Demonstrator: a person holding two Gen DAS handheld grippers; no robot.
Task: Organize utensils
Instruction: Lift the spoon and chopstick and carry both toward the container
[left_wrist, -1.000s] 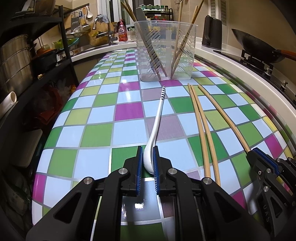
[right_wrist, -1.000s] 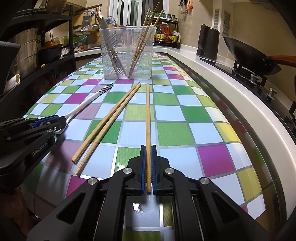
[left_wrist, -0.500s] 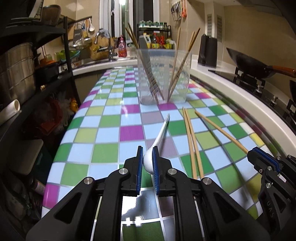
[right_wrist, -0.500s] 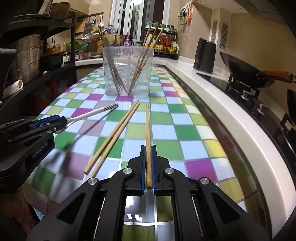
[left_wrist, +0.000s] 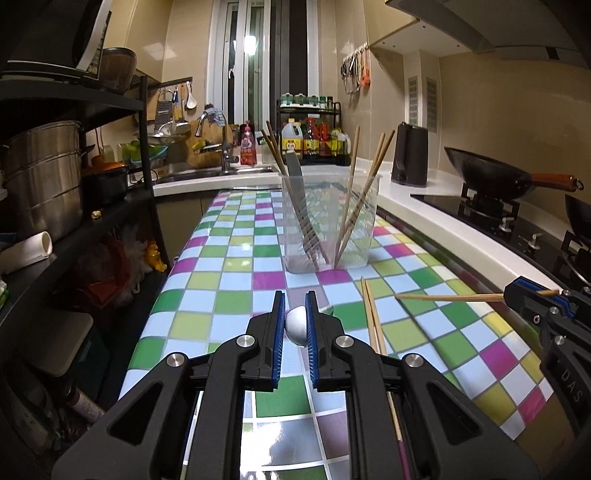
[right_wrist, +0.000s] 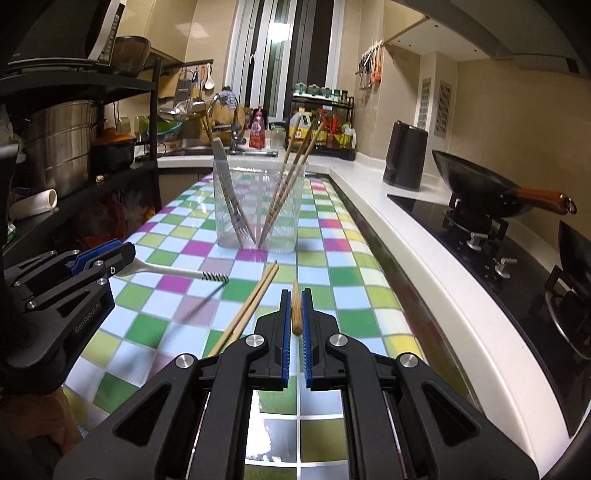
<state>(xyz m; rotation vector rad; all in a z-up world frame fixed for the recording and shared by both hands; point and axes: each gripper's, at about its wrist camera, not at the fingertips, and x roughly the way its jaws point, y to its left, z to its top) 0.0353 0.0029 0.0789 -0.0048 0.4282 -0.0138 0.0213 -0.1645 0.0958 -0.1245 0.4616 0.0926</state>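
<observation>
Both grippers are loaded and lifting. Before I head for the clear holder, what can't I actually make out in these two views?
- Left wrist view: white spoon handle, hidden behind its bowl and the left gripper.
- Both views: near ends of the two loose chopsticks, behind the gripper bodies.
- Clear holder: utensil count inside, too overlapped to tell.
- Right gripper: single chopstick foreshortened.

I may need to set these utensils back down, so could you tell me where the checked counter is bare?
Bare: the checked counter between the clear holder and the white worktop edge, and the strip left of the holder toward the black shelving. Crowded: the middle, where two chopsticks lie before the holder.
</observation>
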